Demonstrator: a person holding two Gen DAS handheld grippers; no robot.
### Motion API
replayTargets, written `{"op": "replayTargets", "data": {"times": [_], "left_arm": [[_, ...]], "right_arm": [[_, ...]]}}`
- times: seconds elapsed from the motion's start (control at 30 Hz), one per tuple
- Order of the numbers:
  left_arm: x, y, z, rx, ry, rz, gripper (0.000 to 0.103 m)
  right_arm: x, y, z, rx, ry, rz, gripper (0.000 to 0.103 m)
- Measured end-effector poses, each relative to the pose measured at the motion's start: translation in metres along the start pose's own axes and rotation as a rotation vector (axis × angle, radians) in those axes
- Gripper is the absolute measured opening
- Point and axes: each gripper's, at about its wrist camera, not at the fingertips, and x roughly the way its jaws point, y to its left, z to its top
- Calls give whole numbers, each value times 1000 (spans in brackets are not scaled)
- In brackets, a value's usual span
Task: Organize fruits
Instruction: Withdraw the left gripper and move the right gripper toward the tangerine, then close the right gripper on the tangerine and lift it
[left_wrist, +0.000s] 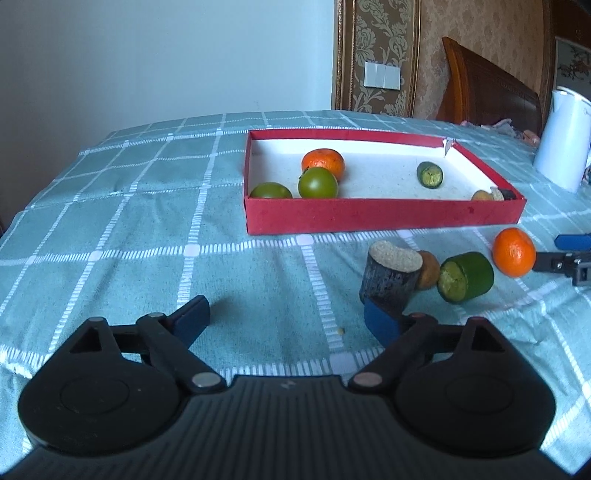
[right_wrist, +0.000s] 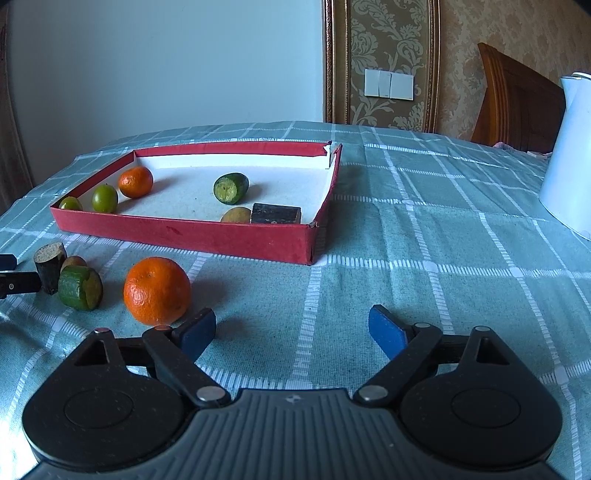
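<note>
A red tray (left_wrist: 369, 218) (right_wrist: 207, 236) on the checked tablecloth holds an orange (left_wrist: 323, 164), two green fruits (left_wrist: 317, 182), a cucumber piece (left_wrist: 430, 175), a small brown fruit and a dark piece. In front of it lie a dark sugarcane piece (left_wrist: 388, 278) (right_wrist: 50, 271), a brown fruit (left_wrist: 428, 273), a green cucumber piece (left_wrist: 467, 277) (right_wrist: 79, 288) and an orange (left_wrist: 514, 252) (right_wrist: 157, 290). My left gripper (left_wrist: 288, 321) is open, its right finger touching the sugarcane piece. My right gripper (right_wrist: 291, 328) is open, its left finger just right of the orange.
A white kettle (left_wrist: 563, 140) (right_wrist: 570, 155) stands at the right on the table. A wooden headboard and patterned wall lie behind. The right gripper's fingers (left_wrist: 572, 242) show at the left view's right edge.
</note>
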Motion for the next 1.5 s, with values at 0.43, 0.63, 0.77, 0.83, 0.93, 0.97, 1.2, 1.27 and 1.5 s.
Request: {"op": "replayTargets", "data": {"times": [0.43,0.63,0.77,0.83,0.93,0.97,1.2,1.27,1.5], "left_arm": [[3,-4,0,14,18,-18,103],[0,-9,-2,40,15,-60,103],[0,-15,-2,71,17,-83,103],[2,-17,-1,74,17,-87,103],[5,-21,1,74,18,-87,103],[6,-21,2,72,19,-87,103],[6,-20,2,72,19,-87,103],[6,-20,2,72,19,-87,103],[7,-20,2,70,18,-88,103]], "right_arm": [[-17,15,2,9,-64,89,91],[-16,34,8,-55,-65,128,91],[-10,38,10,-64,-54,145,90],[-7,40,12,-59,-56,159,87],[-7,45,13,-72,-65,173,77],[-6,47,14,-73,-64,180,73],[1,58,19,-53,-37,210,59],[5,62,18,-44,-21,225,53],[3,78,13,-86,-39,200,42]]}}
